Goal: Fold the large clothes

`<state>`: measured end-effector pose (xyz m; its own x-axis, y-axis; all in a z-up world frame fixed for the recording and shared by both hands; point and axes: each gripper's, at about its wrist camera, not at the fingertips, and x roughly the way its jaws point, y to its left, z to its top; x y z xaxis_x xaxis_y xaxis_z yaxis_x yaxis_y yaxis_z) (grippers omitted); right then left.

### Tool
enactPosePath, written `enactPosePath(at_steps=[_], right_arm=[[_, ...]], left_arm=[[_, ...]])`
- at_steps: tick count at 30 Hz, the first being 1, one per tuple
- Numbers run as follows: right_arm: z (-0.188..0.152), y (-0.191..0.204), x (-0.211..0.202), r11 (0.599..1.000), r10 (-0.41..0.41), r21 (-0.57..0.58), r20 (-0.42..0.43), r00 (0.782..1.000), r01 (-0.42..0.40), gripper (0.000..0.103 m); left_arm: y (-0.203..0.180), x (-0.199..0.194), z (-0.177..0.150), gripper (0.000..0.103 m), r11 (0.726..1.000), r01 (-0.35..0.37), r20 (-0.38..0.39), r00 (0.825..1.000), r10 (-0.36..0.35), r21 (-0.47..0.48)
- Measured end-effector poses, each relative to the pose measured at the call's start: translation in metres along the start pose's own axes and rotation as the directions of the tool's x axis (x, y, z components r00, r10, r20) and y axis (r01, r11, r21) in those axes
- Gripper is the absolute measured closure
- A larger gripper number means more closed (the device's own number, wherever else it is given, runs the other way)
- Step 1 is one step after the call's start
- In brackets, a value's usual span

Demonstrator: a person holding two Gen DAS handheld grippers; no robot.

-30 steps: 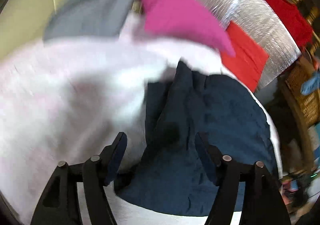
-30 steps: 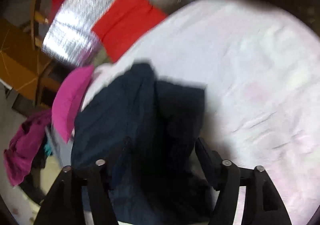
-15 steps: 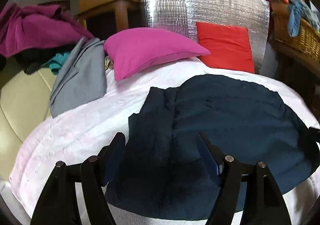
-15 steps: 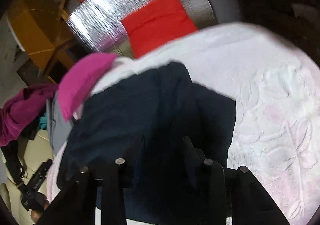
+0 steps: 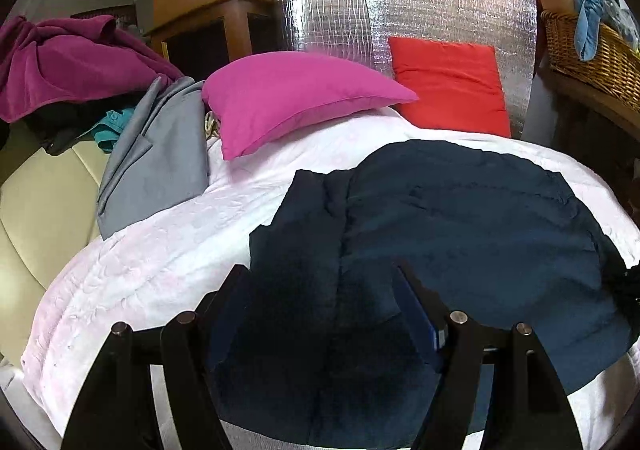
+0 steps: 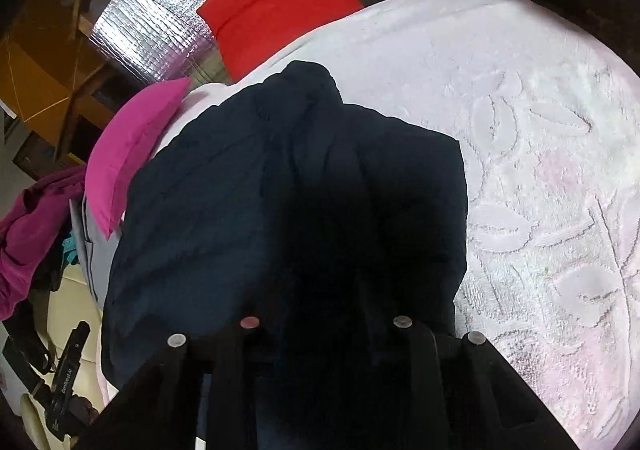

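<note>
A large dark navy garment (image 5: 460, 234) lies spread on the white quilted bed cover (image 5: 152, 262), with a lengthwise fold down its left part. It also fills the middle of the right wrist view (image 6: 280, 190). My left gripper (image 5: 324, 278) is open just above the garment's near left part, its fingers apart with cloth between them. My right gripper (image 6: 320, 290) hovers over the garment's near edge; its fingers are dark against the dark cloth and stand a moderate gap apart.
A magenta pillow (image 5: 296, 98) and a red pillow (image 5: 448, 82) lean at the head by a silver foil panel (image 5: 400, 6). A grey garment (image 5: 160, 158) and a purple pile (image 5: 60, 62) lie left. A wicker basket (image 5: 592, 50) stands right.
Both views swung and steadied. The navy garment, bunched a second ago, now lies spread wider on the bed. The right gripper's fingers have drawn closer together.
</note>
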<state>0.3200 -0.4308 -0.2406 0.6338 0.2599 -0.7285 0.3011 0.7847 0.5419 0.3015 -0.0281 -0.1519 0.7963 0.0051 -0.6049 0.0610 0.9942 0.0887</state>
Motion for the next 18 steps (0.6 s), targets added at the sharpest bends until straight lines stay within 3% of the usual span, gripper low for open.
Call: enactPosePath(at_steps=[8, 9, 12, 15, 18], right_arm=[[0.000, -0.001, 0.001, 1.000, 0.015, 0.007, -0.006, 1.000, -0.015, 0.072], [0.000, -0.001, 0.001, 1.000, 0.016, 0.007, -0.006, 1.000, -0.016, 0.072], [0.000, -0.001, 0.001, 1.000, 0.018, 0.009, -0.007, 1.000, -0.018, 0.071], [0.001, -0.001, 0.000, 0.999, 0.026, 0.027, -0.016, 1.000, -0.025, 0.070], [0.003, -0.002, -0.007, 0.998, 0.040, 0.058, -0.025, 0.999, -0.039, 0.068]], left_arm=[[-0.001, 0.008, -0.004, 0.027, 1.000, -0.013, -0.033, 0.999, 0.014, 0.020], [-0.002, 0.014, -0.006, 0.017, 0.999, -0.007, -0.055, 0.998, 0.009, 0.032], [-0.009, 0.051, -0.020, 0.014, 0.997, 0.022, -0.227, 0.974, -0.004, 0.079], [-0.004, 0.046, -0.012, 0.014, 0.998, 0.035, -0.222, 0.975, -0.023, 0.051], [0.016, 0.030, -0.001, 0.014, 0.996, 0.067, -0.164, 0.984, -0.074, -0.053]])
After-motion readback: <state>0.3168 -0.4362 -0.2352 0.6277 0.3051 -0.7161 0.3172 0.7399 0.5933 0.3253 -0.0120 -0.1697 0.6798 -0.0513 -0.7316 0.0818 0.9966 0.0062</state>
